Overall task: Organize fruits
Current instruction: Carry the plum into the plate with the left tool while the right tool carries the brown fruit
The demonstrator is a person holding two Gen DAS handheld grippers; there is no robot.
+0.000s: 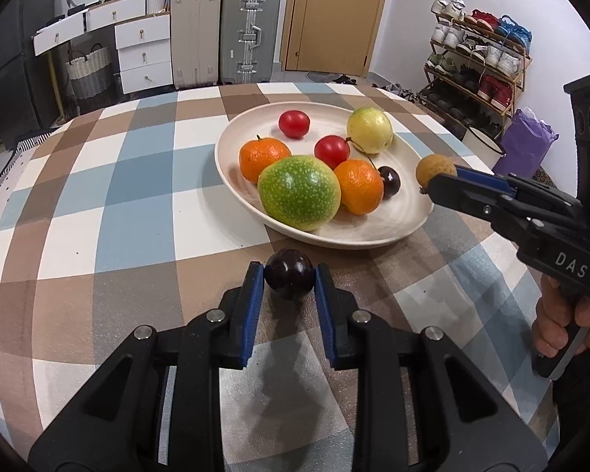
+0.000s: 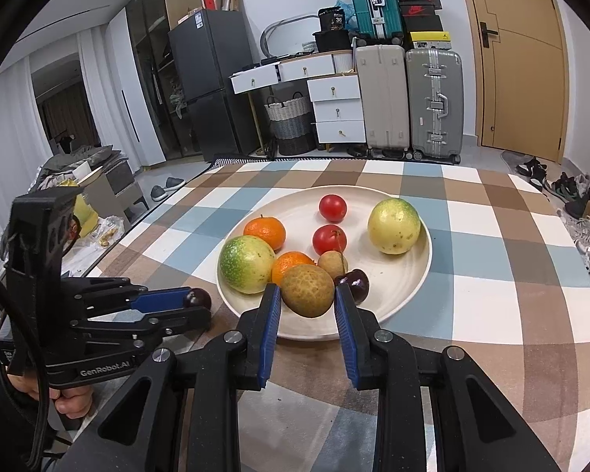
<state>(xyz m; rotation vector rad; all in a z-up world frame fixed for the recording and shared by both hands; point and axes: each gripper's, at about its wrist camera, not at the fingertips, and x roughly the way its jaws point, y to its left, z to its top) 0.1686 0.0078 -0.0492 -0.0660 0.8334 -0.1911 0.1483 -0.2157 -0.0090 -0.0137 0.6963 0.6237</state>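
Cherry pinched between left claw pads, just above the checked desk, near plate rim. Plate has 2 oranges, 2 tomatoes etc.

R wrist view: right claw clamped on brown longan, over plate's near edge.

Cream plate, checked blue-brown-white tablecloth, blue-padded claw
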